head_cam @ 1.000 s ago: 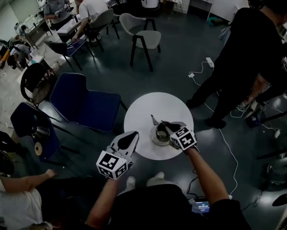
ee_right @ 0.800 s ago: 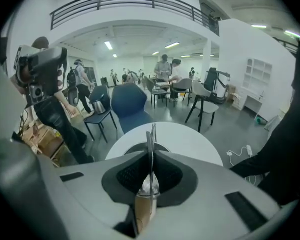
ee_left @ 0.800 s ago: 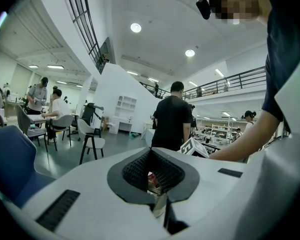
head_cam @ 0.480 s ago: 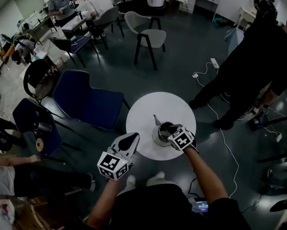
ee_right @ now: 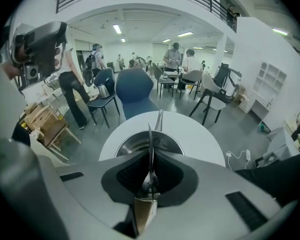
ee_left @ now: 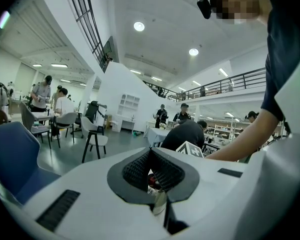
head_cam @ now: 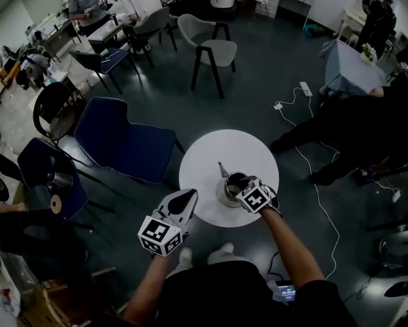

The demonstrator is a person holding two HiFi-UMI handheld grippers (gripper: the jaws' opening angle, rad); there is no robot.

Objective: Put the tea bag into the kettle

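Observation:
A steel kettle (head_cam: 227, 189) with an open top and a thin spout stands on the round white table (head_cam: 221, 148). My right gripper (head_cam: 240, 182) hovers right over the kettle's mouth (ee_right: 125, 147), shut on a thin flat tea bag (ee_right: 150, 143) seen edge-on between the pads. The spout (ee_right: 160, 120) points away from me. My left gripper (head_cam: 188, 196) is held at the table's front left edge, apart from the kettle; its jaws (ee_left: 152, 156) look shut with nothing in them. The right gripper's marker cube (ee_left: 192, 148) shows beyond it.
Two blue chairs (head_cam: 125, 145) (head_cam: 43, 176) stand left of the table and a grey chair (head_cam: 210, 46) behind it. A person in black (head_cam: 367, 135) bends low at the right. A power strip with a cable (head_cam: 303, 88) lies on the floor.
My right gripper has stayed over the kettle, shifting only slightly. The person in black at the right has bent down and moved away. The left gripper has not moved.

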